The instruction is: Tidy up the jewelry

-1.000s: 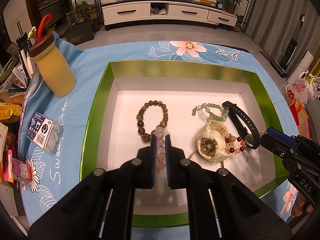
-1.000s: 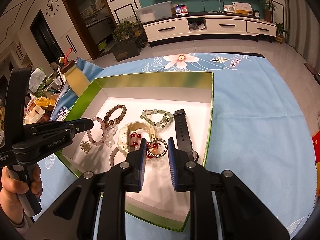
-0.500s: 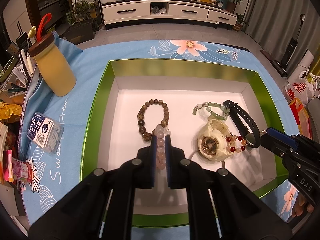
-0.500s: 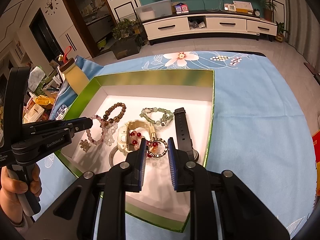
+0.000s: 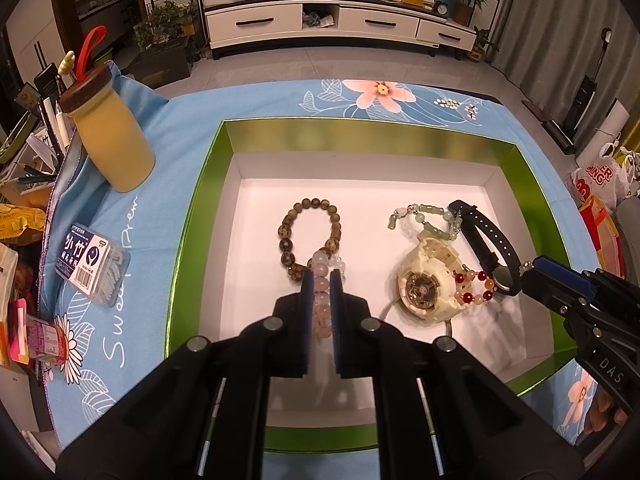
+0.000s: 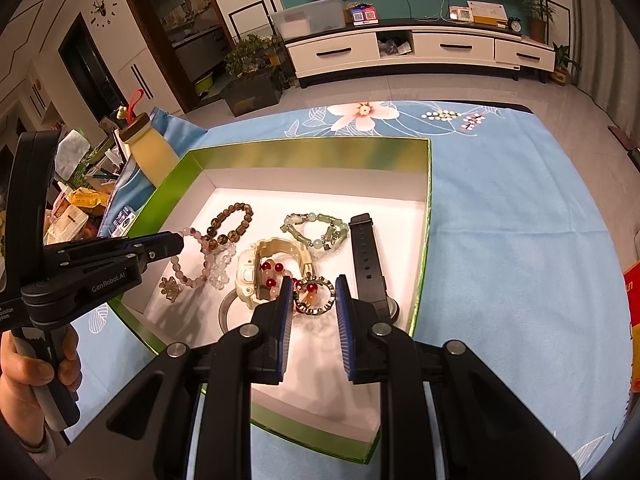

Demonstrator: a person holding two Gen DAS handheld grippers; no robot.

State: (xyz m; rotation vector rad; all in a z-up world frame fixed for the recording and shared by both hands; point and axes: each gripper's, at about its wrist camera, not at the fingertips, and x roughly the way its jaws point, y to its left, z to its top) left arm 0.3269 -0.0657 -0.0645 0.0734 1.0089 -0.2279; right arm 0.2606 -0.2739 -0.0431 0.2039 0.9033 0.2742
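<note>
A green box with a white floor (image 5: 256, 208) (image 6: 400, 160) lies on the blue cloth. My left gripper (image 5: 322, 280) is shut on a pale pink bead bracelet (image 5: 321, 304), which also shows in the right wrist view (image 6: 188, 276). A brown bead bracelet (image 5: 308, 236) lies just beyond it. A cream watch (image 5: 428, 280), a red and white bead bracelet (image 5: 472, 286), a green bead bracelet (image 5: 424, 220) and a black watch (image 5: 484, 240) lie to the right. My right gripper (image 6: 312, 292) is slightly open around a metal watch ring (image 6: 316, 300).
A yellow bottle with a brown lid (image 5: 108, 144) stands left of the box. A plastic pack of floss picks (image 5: 92, 264) lies on the cloth. Clutter fills the far left edge. A small clear bead charm (image 6: 170, 288) lies in the box's near left corner.
Almost nothing: both grippers hold their places, and the right gripper's fingers have opened a little.
</note>
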